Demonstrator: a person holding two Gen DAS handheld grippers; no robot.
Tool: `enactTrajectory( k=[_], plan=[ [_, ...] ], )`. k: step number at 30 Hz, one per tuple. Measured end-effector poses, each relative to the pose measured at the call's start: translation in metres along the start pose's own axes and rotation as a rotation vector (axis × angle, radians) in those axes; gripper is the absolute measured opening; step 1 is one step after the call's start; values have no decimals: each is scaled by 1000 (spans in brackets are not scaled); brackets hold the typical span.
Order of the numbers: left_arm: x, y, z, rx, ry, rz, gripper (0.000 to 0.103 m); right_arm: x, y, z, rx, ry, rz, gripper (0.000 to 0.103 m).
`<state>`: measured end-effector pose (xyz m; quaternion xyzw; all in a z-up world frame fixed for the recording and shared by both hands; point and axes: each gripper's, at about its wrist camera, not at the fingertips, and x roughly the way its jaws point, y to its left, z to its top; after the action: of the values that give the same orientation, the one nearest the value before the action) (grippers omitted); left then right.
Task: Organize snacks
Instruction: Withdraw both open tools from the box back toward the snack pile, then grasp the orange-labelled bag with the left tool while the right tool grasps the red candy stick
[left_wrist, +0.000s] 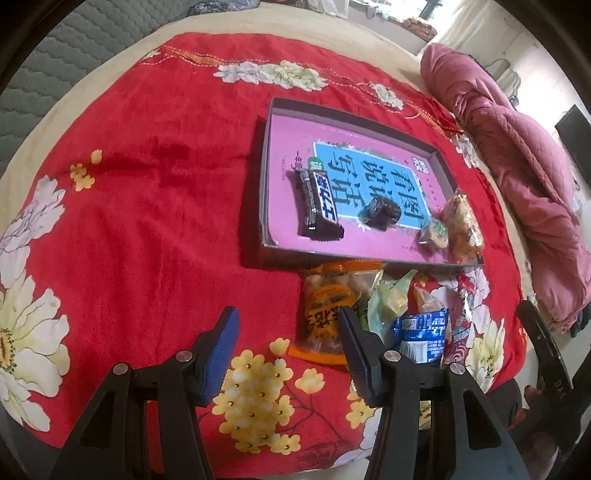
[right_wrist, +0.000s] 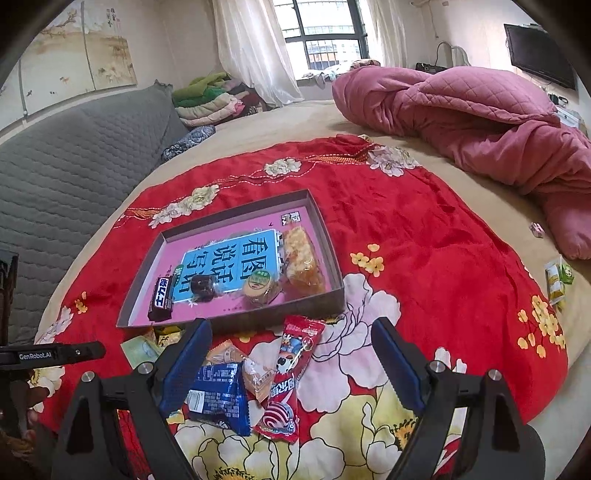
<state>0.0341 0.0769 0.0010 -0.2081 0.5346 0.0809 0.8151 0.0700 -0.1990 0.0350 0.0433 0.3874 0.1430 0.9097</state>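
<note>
Hovering over the red floral blanket (left_wrist: 147, 221) on the bed, the left claw (left_wrist: 288, 343) stands partly open and empty, and the right claw (right_wrist: 288, 354) gapes wide, gripping nothing. Loose snacks lie at their tips: an orange packet (left_wrist: 325, 306), a blue packet (right_wrist: 218, 398) and a red packet (right_wrist: 291, 376) straddled by the right claw. Beyond sits the shallow box (right_wrist: 236, 321) (its lining reads 看图说话写话) holding a Snickers bar (left_wrist: 317, 206). "GenRobot.AI" marks the left claw's arm. Open blanket lies left of the left claw.
</note>
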Motion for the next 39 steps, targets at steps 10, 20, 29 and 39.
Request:
enactTrajectory(
  k=[10, 20, 29, 39],
  plan=[
    [22, 3, -7, 2, 49, 4, 57, 15, -3, -7, -7, 83, -30, 88],
    [38, -12, -11, 25, 74, -32, 57, 29, -5, -16, -6, 157, -31, 88],
    [38, -17, -8, 28, 66, -64, 57, 40, -4, -23, -5, 214, -21, 88],
    [42, -28, -6, 41, 72, -93, 57, 46, -1, -28, -16, 255, -10, 88]
  ],
)
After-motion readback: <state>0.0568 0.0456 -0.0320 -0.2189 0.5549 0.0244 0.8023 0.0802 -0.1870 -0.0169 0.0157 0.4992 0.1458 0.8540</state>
